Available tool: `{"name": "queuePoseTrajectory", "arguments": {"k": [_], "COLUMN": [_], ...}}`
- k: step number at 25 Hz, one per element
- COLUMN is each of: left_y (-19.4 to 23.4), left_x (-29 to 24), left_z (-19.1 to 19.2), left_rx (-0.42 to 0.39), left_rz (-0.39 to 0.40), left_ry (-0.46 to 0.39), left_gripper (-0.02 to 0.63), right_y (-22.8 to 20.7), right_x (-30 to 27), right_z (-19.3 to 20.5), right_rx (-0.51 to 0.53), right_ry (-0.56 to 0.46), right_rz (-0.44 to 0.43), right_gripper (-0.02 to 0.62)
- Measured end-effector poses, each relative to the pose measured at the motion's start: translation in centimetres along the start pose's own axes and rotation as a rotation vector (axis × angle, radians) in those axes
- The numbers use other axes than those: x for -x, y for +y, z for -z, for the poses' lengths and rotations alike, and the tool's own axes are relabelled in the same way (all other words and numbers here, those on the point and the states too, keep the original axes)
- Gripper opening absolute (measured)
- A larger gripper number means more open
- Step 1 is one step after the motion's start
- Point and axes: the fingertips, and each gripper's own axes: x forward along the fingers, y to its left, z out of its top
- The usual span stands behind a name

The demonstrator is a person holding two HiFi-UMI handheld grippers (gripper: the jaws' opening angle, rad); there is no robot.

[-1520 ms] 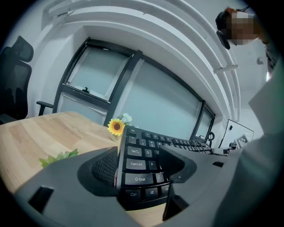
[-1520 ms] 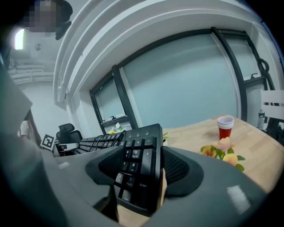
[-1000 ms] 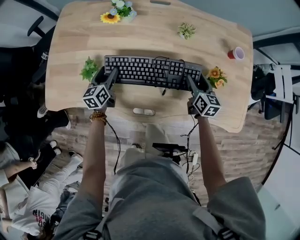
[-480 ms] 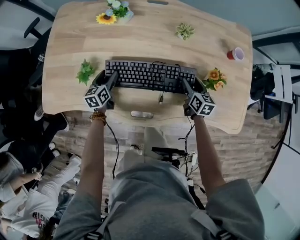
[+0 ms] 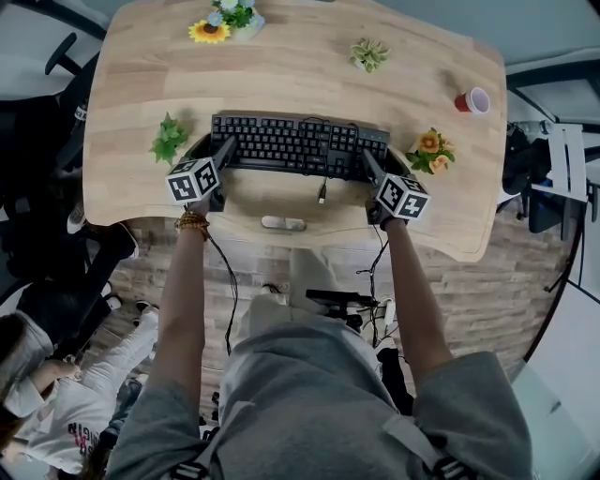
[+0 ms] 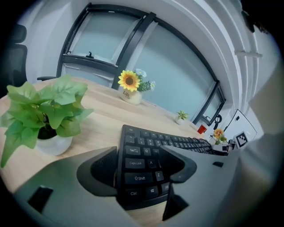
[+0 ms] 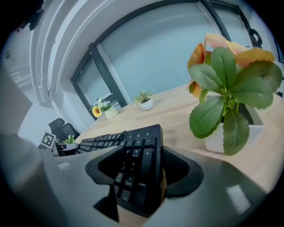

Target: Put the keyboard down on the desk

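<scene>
Keyboard [image 5: 298,142]: one, between left gripper [image 5: 223,152] and right gripper [image 5: 367,161].

Both arms [image 5: 185,281] reach forward, roughly parallel; left tool [image 5: 222,150] and right tool [image 5: 367,161] each clamp one keyboard [image 5: 298,143] end.

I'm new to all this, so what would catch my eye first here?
A long black keyboard spans the middle of the wooden desk, each end clamped by a handheld gripper: the left gripper on its Shift-key end, the right gripper on its number-pad end. A sunflower pot brightens the far left edge, and a red cup stands near the far right corner.
</scene>
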Motion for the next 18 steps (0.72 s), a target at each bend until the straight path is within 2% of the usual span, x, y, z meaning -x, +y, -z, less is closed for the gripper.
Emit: {"name": "queuePoseTrajectory", "arguments": {"k": [5, 11, 14, 18], "left_y": [0.3, 0.2, 0.0, -1.2], "left_x": [-0.2, 0.2, 0.8, 2.1], "left_z": [0.5, 0.7, 0.3, -0.4], "left_rx": [-0.025, -0.051, -0.058, -0.099], "left_rz": [-0.002, -0.021, -0.018, 0.002], "left_ry": [0.063, 0.08, 0.07, 0.052], "left_gripper": [0.288, 0.288, 0.288, 0.287], "right_y": [-0.2, -0.7, -0.8, 0.1], "right_x": [-0.6, -0.7, -0.5, 0.8], "right_z": [0.9, 1.1, 0.7, -0.5], "right_rx": [-0.03, -0.048, 0.025, 0.117], "right_ry": [0.03, 0.093, 0.1, 0.081], "right_rz": [0.012, 0.03, 0.076, 0.11], "right_gripper": [0.278, 0.288, 0.319, 0.319]}}
